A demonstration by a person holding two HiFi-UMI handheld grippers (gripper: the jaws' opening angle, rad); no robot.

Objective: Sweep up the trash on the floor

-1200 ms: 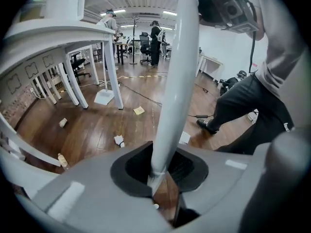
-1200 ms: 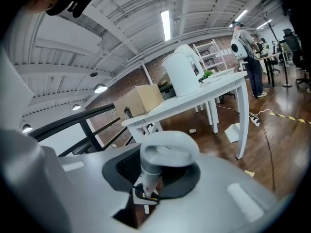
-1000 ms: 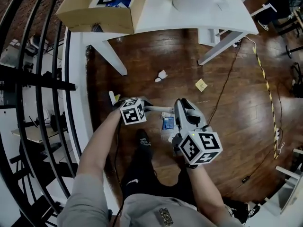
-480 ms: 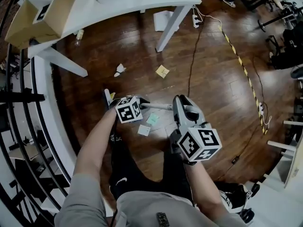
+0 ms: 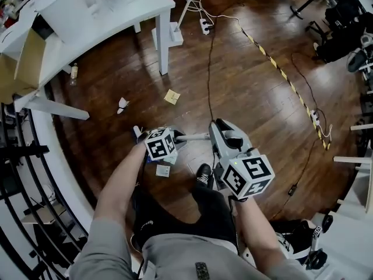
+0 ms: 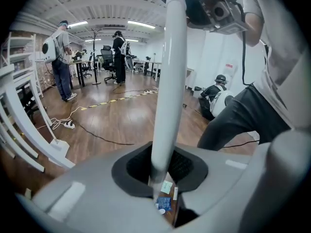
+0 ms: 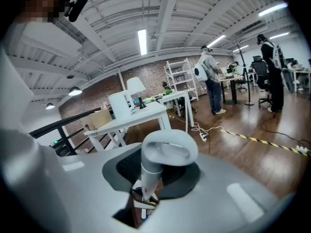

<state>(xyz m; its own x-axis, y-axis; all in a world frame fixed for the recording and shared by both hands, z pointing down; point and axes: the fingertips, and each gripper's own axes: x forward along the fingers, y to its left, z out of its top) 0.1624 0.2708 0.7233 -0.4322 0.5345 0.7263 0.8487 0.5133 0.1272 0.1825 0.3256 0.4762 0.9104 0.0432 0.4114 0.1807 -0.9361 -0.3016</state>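
Trash (image 5: pixel 171 97) lies on the floor ahead and left of both tools, toward the desk (image 5: pixel 116 10), with a white scrap (image 5: pixel 122 105) farthest left. The left tool (image 6: pixel 163 188), the nearer one, has just been closing on the white handle (image 5: pixel 195 136). The right tool (image 7: pixel 148 181) clamps its looped end.

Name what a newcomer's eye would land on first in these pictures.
First, the left gripper and right gripper at the head view's centre, both on one pale pole; the left's jaws have just been closing round it. Next, on the dark wood floor, a yellow paper and a white scrap lie ahead of the grippers, near the white table. A yellow-and-black striped line crosses the floor to the right.
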